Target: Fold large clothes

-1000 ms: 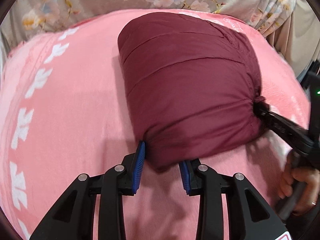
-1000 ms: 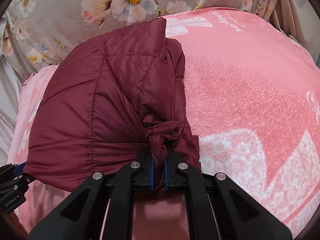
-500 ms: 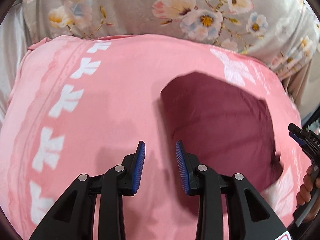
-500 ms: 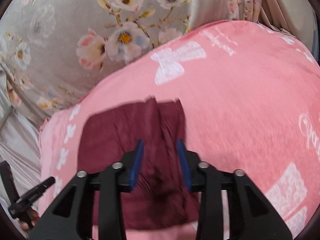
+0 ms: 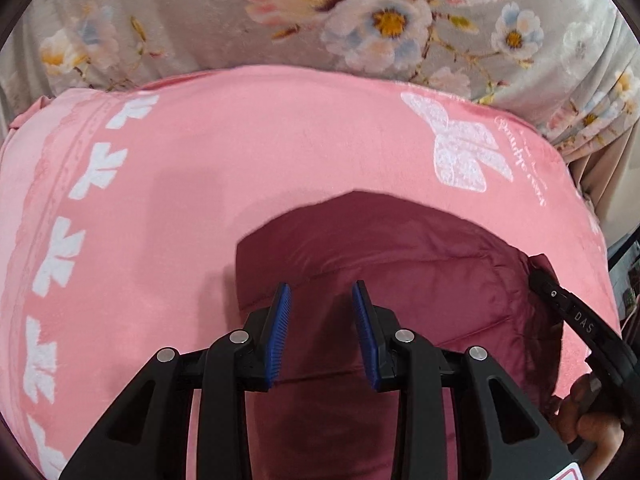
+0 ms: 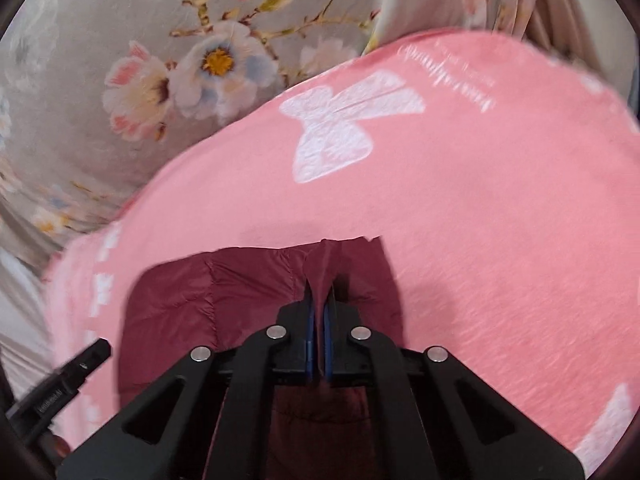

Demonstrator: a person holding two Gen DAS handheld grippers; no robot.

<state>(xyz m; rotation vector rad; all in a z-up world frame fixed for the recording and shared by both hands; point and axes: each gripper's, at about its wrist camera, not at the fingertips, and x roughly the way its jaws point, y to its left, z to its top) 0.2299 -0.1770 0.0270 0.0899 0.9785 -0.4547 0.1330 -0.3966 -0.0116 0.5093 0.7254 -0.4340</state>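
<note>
Jacket (image 5: 400, 280), a maroon quilted one, is lying bundled on the pink bed (image 5: 240, 168), filling the lower middle of both wrist views. Nearest, the right gripper (image 6: 319, 312) is pinching a raised ridge of its fabric; its jaws have just been closing, and cloth is standing up between them. The left gripper (image 5: 320, 320) is hanging part-open over the bundle's near left corner, gripping nothing. The jacket is stretching left to right between the two grippers, so I judge the next fold is turning on the left one taking its edge. Farther up, floral fabric (image 5: 360, 20) is crossing the frame's top.
</note>
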